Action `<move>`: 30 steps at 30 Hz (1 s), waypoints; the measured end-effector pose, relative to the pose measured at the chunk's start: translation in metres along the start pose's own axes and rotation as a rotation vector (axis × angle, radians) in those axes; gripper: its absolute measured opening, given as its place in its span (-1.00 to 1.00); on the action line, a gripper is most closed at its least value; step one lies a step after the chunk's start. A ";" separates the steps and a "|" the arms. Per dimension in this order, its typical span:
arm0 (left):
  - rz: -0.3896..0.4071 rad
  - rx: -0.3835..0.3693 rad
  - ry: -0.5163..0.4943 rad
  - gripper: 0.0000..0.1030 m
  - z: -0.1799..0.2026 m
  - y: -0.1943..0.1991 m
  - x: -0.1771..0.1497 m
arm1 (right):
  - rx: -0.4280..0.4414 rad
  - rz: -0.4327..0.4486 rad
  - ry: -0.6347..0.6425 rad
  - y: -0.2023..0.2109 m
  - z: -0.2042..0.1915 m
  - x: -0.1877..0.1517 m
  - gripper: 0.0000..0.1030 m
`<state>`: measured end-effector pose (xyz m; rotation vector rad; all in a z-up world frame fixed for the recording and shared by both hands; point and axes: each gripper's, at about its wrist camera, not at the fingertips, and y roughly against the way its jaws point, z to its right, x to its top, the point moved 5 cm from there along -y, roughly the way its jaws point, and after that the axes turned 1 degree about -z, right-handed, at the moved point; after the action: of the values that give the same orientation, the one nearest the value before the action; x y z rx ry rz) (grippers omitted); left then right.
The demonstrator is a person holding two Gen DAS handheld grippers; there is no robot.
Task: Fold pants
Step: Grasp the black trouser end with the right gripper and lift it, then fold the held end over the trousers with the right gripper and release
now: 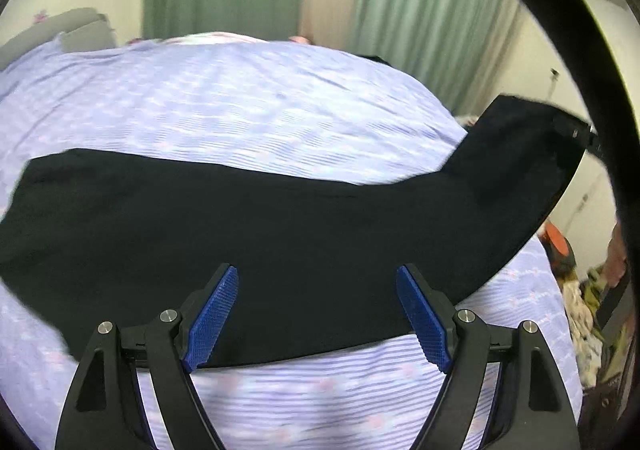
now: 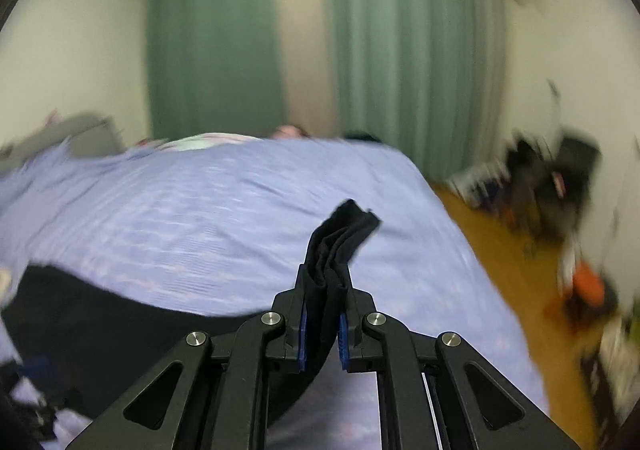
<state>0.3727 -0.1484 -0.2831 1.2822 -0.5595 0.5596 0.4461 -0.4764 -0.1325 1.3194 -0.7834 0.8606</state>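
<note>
Black pants (image 1: 240, 217) lie in a long band across a lilac striped bed sheet (image 1: 240, 101). My left gripper (image 1: 317, 274) hovers over their near edge, its blue pads (image 1: 214, 318) wide apart with nothing pinched between them. The right end of the pants rises off the bed to my right gripper (image 1: 570, 137). In the right wrist view my right gripper (image 2: 326, 282) is shut on a bunched end of the pants (image 2: 340, 238), which sticks out past the fingertips. The rest of the pants (image 2: 100, 322) trails down to the left on the sheet (image 2: 200, 201).
Green curtains (image 2: 216, 49) hang behind the bed. The bed's right edge drops to a wooden floor (image 2: 500, 258) with dark, blurred clutter (image 2: 552, 185) and an orange object (image 2: 588, 282). A grey cushion (image 1: 80, 29) lies at the far left of the bed.
</note>
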 end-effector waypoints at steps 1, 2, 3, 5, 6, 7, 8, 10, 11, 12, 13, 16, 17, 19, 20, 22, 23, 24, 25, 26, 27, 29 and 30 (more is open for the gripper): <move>0.008 0.012 0.016 0.58 -0.014 0.008 0.001 | 0.013 0.016 0.052 0.004 -0.022 0.009 -0.79; 0.016 0.020 0.035 0.58 -0.027 0.015 0.004 | 0.042 0.034 0.120 0.008 -0.054 0.018 -0.79; 0.020 0.029 0.056 0.58 -0.043 0.021 0.006 | 0.064 0.048 0.159 0.010 -0.076 0.022 -0.79; 0.030 0.036 0.098 0.58 -0.076 0.034 0.009 | 0.119 0.060 0.240 0.011 -0.126 0.026 -0.79; 0.035 0.040 0.113 0.58 -0.088 0.037 0.011 | 0.145 0.058 0.281 0.009 -0.155 0.024 -0.79; 0.036 0.045 0.126 0.59 -0.099 0.040 0.011 | 0.169 0.051 0.309 0.006 -0.178 0.021 -0.79; 0.033 0.054 0.140 0.59 -0.116 0.042 0.011 | 0.207 0.037 0.341 0.001 -0.208 0.015 -0.79; 0.026 0.066 0.163 0.59 -0.137 0.042 0.010 | 0.269 -0.003 0.367 -0.008 -0.248 0.000 -0.79; 0.022 0.066 0.174 0.59 -0.147 0.040 0.009 | 0.299 -0.035 0.378 -0.016 -0.269 -0.009 -0.79; 0.012 0.072 0.181 0.59 -0.160 0.037 0.007 | 0.329 -0.078 0.388 -0.027 -0.290 -0.022 -0.79; 0.004 0.082 0.188 0.59 -0.170 0.034 0.005 | 0.358 -0.123 0.399 -0.039 -0.309 -0.037 -0.79; -0.027 0.110 0.218 0.59 -0.200 0.024 -0.005 | 0.405 -0.246 0.408 -0.068 -0.345 -0.078 -0.79; -0.030 0.117 0.224 0.59 -0.205 0.023 -0.007 | 0.417 -0.278 0.408 -0.074 -0.354 -0.090 -0.79; -0.032 0.135 0.228 0.59 -0.217 0.024 -0.014 | 0.431 -0.324 0.413 -0.079 -0.366 -0.113 -0.78; -0.033 0.142 0.229 0.59 -0.220 0.024 -0.016 | 0.434 -0.333 0.422 -0.079 -0.373 -0.122 -0.78; -0.036 0.153 0.231 0.59 -0.225 0.024 -0.020 | 0.442 -0.347 0.423 -0.083 -0.381 -0.133 -0.77; -0.040 0.160 0.233 0.59 -0.226 0.027 -0.027 | 0.455 -0.367 0.413 -0.084 -0.385 -0.139 -0.75; -0.044 0.165 0.235 0.59 -0.223 0.026 -0.026 | 0.467 -0.381 0.404 -0.085 -0.386 -0.141 -0.68; -0.043 0.170 0.237 0.59 -0.222 0.031 -0.029 | 0.489 -0.405 0.393 -0.086 -0.389 -0.145 -0.57; -0.042 0.181 0.240 0.59 -0.223 0.035 -0.032 | 0.511 -0.428 0.377 -0.086 -0.390 -0.147 -0.32; -0.040 0.192 0.243 0.59 -0.221 0.045 -0.039 | 0.546 -0.451 0.360 -0.086 -0.396 -0.151 -0.23; -0.034 0.210 0.252 0.59 -0.230 0.059 -0.045 | 0.623 -0.490 0.314 -0.077 -0.402 -0.152 -0.18; -0.030 0.222 0.260 0.59 -0.232 0.067 -0.047 | 0.649 -0.500 0.290 -0.068 -0.403 -0.151 -0.18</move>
<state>0.3107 0.0878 -0.3108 1.3976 -0.2669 0.7665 0.4342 -0.0913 -0.3356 1.7965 0.0877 0.8967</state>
